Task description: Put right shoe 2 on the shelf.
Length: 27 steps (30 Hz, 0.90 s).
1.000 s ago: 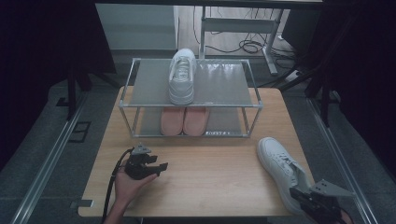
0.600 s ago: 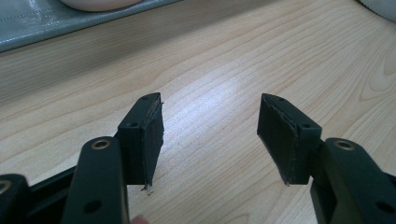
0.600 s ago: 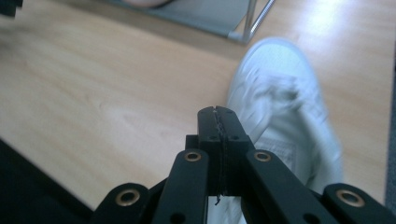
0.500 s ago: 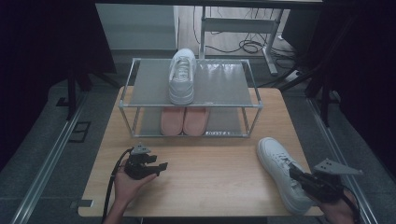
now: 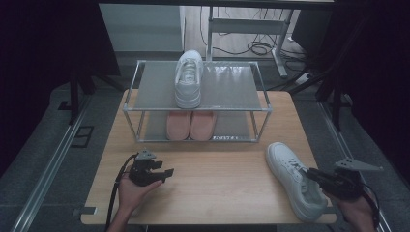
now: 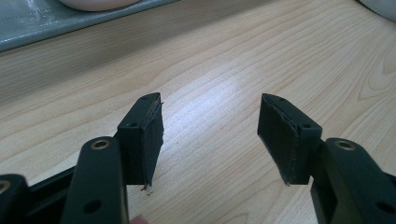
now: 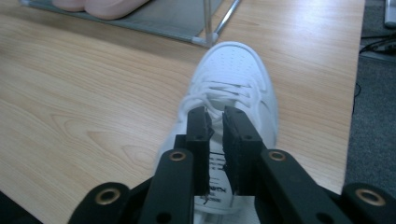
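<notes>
Left black two-jaw gripper (image 5: 167, 172): grey three-cornered plate on top, black cable trailed. Right black two-jaw gripper (image 5: 309, 172): same plate. Brass-ringed screw holes seen on arms; flat black pads (image 6: 148, 135) fitted.

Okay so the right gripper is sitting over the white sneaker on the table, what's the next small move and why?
Probably open the right gripper wider and lower it over the tongue of the white sneaker. Its jaws have just been opening, yet the gap looks narrow and nothing is pinched between them. The matching sneaker lies on the rack's top shelf, with room beside it.
</notes>
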Motion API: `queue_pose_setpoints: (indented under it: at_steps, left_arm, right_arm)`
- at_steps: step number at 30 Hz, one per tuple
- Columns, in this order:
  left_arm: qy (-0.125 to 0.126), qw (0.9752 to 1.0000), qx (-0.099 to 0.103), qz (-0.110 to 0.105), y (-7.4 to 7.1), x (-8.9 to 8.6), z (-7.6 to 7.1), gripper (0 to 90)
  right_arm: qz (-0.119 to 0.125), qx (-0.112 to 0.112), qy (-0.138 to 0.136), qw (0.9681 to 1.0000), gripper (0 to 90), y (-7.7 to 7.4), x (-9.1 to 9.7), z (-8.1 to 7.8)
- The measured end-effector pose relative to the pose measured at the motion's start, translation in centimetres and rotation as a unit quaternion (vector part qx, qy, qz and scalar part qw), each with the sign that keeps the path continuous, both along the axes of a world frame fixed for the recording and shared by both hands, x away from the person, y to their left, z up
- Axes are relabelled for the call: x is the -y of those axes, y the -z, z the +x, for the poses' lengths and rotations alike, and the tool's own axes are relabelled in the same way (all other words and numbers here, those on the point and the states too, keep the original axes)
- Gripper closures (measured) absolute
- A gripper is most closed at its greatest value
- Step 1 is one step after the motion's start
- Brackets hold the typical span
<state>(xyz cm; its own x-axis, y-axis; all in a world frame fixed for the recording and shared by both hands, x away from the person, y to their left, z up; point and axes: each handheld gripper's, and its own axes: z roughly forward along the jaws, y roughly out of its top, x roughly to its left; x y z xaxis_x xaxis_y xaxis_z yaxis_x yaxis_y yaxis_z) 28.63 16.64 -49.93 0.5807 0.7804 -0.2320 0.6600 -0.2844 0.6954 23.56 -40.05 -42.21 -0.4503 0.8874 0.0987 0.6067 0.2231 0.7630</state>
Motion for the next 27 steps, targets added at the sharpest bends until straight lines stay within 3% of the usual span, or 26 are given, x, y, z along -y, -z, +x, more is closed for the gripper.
queue_pose_setpoints:
  at_steps: [5, 16, 27]
  left_arm:
    - [0.003, 1.0, -0.001, 0.003, 0.1, 0.2, 0.1, 40.8]
    - [0.006, 1.0, 0.0, 0.003, 0.1, 0.2, 0.1, 40.7]
    - [0.006, 1.0, -0.002, 0.003, 0.1, 0.3, 0.1, 40.6]
  right_arm:
    - [0.004, -0.009, 0.011, 0.9999, 71.6, 0.5, 1.0, 0.3]
    - [-0.019, -0.039, 0.028, 0.9986, 56.0, 2.2, 1.8, 0.5]
    - [-0.036, -0.045, 0.031, 0.9979, 51.8, 2.7, 1.4, 1.0]
